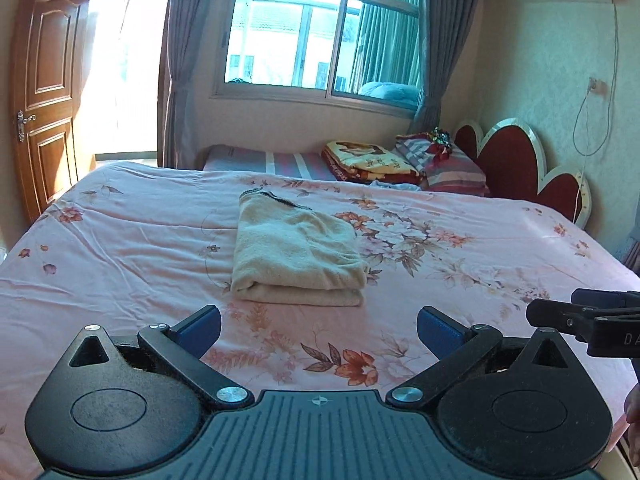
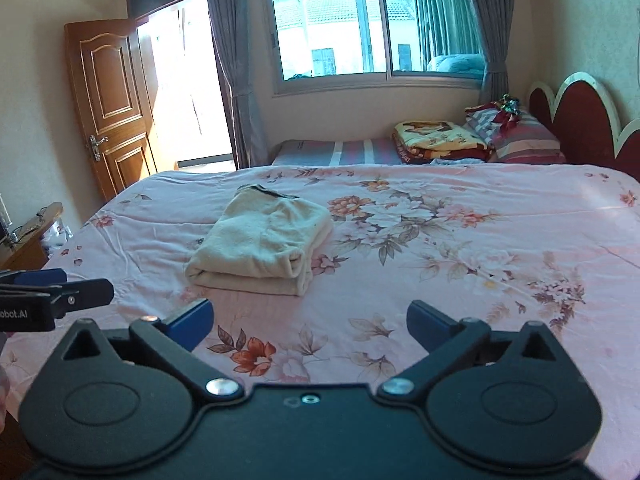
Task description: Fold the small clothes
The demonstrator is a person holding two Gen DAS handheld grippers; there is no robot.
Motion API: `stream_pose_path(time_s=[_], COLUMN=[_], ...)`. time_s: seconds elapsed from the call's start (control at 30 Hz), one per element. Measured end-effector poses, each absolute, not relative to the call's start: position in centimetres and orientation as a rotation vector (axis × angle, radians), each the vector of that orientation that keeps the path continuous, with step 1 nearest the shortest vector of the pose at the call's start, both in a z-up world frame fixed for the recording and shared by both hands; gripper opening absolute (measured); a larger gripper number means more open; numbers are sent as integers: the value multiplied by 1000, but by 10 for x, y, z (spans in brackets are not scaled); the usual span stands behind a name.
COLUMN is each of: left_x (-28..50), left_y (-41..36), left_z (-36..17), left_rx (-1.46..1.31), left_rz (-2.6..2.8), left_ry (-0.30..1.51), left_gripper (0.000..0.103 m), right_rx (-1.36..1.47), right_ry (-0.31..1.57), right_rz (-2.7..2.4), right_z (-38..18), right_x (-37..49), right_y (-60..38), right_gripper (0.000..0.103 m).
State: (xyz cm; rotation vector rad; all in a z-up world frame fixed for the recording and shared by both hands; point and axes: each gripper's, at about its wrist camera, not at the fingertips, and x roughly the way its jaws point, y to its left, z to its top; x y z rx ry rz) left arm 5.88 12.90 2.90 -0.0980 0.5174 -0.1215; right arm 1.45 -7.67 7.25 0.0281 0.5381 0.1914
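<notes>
Garment (image 1: pixel 298 252) first: a cream, towel-like piece lies already folded into a thick rectangle on the pink floral bedspread (image 1: pixel 120 240), roughly mid-bed, with its doubled fold edge facing me and a dark-trimmed hem at the far end. Its long axis runs away from me, toward the window.

From my left gripper (image 1: pixel 319 332) the bundle sits almost dead ahead, a touch left of centre, near but not touching the fingertips. From my right gripper (image 2: pixel 310 326) the same garment (image 2: pixel 260 240) lies ahead and off to the left, farther from the fingers. So I judge the left one the nearer and better lined up; the right would have to cross leftward to reach the bundle's near right corner.

Both grippers are spread wide and hold nothing, blue pads (image 1: pixel 202 328) well apart. Each shows at the edge of the other's view, so they sit side by side above the near edge of the bed.

The fold looks finished or close to it. If one more fold is wanted, I'd guess it goes along that long axis, near edge carried toward the hem. The layers look soft and could slip apart if pinched at only one corner.
</notes>
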Motion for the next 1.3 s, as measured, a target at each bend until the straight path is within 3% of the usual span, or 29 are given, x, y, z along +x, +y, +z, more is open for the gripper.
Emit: stream_pose_path(time_s=[0.33, 1.3], left_x=[2, 1], left_y=[127, 109], left_z=[47, 62], left_rx=[-80, -50], left_rz=[-94, -113], left_ry=[470, 440], left_gripper=[103, 103], right_rx=[6, 19], right_ry=[475, 457], right_rz=[207, 189], right_z=[91, 96], right_x=[-33, -39], right_y=[-64, -73], right_gripper=[102, 102])
